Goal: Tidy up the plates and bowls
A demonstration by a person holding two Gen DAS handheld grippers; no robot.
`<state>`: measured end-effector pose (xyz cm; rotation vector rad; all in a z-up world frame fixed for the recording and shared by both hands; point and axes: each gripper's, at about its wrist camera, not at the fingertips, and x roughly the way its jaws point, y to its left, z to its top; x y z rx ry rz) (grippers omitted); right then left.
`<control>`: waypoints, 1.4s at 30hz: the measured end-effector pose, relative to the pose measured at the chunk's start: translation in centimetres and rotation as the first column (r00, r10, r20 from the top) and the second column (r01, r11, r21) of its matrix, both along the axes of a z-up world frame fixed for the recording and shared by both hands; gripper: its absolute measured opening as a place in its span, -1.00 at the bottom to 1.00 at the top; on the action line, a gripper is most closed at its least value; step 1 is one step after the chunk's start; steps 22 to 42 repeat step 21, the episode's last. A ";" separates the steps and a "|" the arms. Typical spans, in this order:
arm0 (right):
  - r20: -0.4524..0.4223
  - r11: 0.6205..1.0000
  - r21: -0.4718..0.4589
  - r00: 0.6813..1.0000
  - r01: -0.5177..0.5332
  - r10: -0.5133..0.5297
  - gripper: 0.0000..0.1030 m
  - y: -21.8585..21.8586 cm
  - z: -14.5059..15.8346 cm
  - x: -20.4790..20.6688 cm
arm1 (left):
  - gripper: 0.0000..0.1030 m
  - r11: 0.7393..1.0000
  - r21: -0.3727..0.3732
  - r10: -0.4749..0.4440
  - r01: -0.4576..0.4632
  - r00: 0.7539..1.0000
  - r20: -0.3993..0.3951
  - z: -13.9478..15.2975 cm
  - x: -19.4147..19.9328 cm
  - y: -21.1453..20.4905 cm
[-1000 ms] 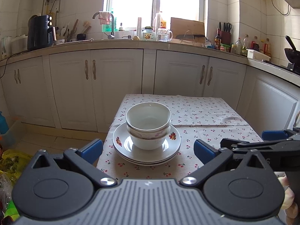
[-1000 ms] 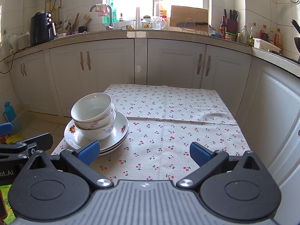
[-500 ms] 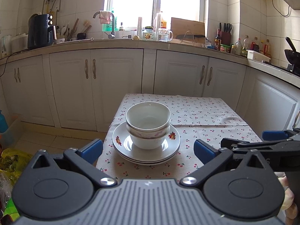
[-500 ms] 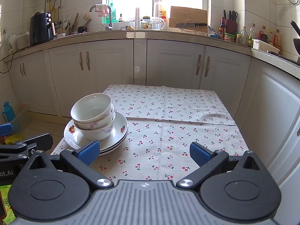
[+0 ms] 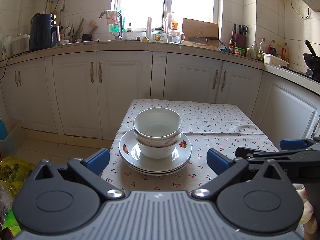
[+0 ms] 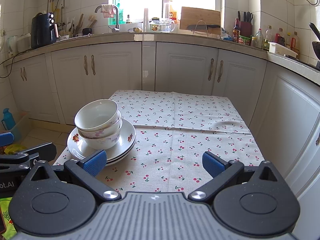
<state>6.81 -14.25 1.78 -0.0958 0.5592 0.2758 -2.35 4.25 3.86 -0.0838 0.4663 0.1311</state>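
Three nested white bowls (image 5: 157,132) stand on a stack of flower-printed white plates (image 5: 183,156) at the near left of a table with a cherry-print cloth (image 5: 216,120). The same bowls (image 6: 99,123) and plates (image 6: 128,140) show in the right wrist view. My left gripper (image 5: 158,159) is open and empty, held just in front of the stack. My right gripper (image 6: 153,161) is open and empty, to the right of the stack over the cloth (image 6: 180,124). The right gripper's side (image 5: 290,152) shows at the left view's right edge.
White kitchen cabinets (image 5: 100,92) and a cluttered counter (image 5: 160,44) run behind the table and along the right wall. A yellow bag (image 5: 12,170) lies on the floor at left. The table's left edge is close beside the plates.
Both views barely shift; the left gripper has drifted very slightly. The stack of bowls and plates has not moved.
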 end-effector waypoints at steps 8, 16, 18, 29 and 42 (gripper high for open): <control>0.000 1.000 -0.002 1.000 0.002 -0.002 1.00 0.0 0.1 0.0 | 0.99 1.000 -0.004 -0.001 0.001 1.000 -0.001 -0.1 0.0 0.0; 0.002 1.000 -0.002 1.000 0.003 -0.003 1.00 -0.1 0.1 0.0 | 0.99 1.000 -0.006 0.000 0.000 1.000 -0.001 -0.1 0.0 -0.3; 0.002 1.000 -0.002 1.000 0.005 -0.005 1.00 -0.2 0.2 0.0 | 0.99 1.000 -0.007 0.000 -0.001 1.000 -0.001 -0.1 0.0 -0.3; 0.004 1.000 -0.004 1.000 0.008 -0.008 1.00 -0.1 0.2 0.0 | 0.99 1.000 -0.008 0.001 -0.001 1.000 -0.001 -0.1 0.0 -0.4; 0.004 1.000 -0.004 1.000 0.008 -0.008 1.00 -0.1 0.2 0.0 | 0.99 1.000 -0.008 0.001 -0.001 1.000 -0.001 -0.1 0.0 -0.4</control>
